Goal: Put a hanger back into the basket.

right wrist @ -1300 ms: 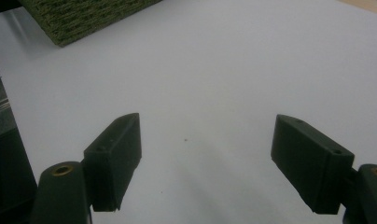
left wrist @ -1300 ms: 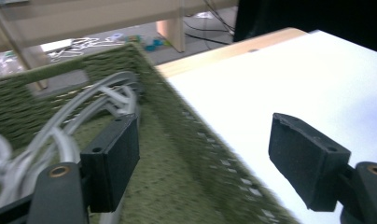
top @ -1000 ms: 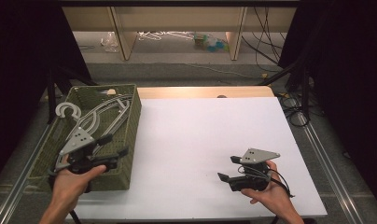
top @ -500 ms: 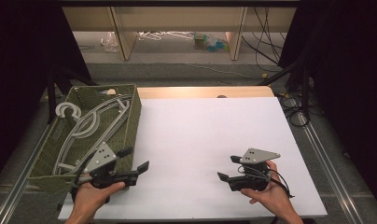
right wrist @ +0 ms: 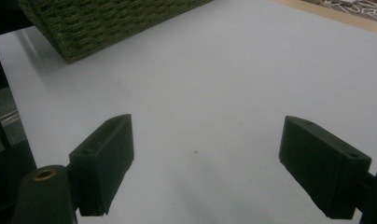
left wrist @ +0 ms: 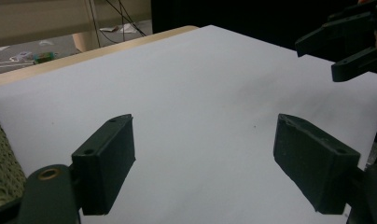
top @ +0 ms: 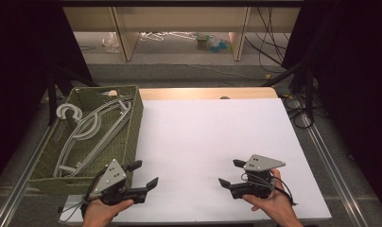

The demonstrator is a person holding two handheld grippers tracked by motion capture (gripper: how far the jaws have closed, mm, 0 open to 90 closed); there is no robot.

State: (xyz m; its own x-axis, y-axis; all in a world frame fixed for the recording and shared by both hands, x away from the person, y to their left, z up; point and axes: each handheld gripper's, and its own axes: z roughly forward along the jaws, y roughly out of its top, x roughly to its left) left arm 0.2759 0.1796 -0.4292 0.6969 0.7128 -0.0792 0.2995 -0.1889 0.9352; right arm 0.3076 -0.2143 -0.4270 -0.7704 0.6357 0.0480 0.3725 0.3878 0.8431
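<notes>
A green woven basket [top: 134, 124] stands at the table's left with several pale grey hangers [top: 92, 130] lying in it. My left gripper [top: 145, 173] rests low over the white tabletop [top: 208, 137], just right of the basket's front corner. It is open, nothing is between its jaws, and they have just been opening a little. In the left gripper view my left gripper [left wrist: 203, 158] points across the sheet at the right gripper [left wrist: 350, 51]. My right gripper [top: 229, 172] sits near the front right, open and empty, its jaws having just widened. The right gripper view looks past my right gripper [right wrist: 205, 163] at the basket [right wrist: 107, 23].
A wooden strip [top: 203, 93] runs along the table's far edge. Metal rails [top: 321, 146] flank the table on both sides. Black cables [top: 293, 101] hang at the right, and shelving [top: 179, 19] with loose items on the floor lies beyond the table.
My left hand has come off the basket's front edge, moving right and down to the white surface. The right hand has stayed where it was.
</notes>
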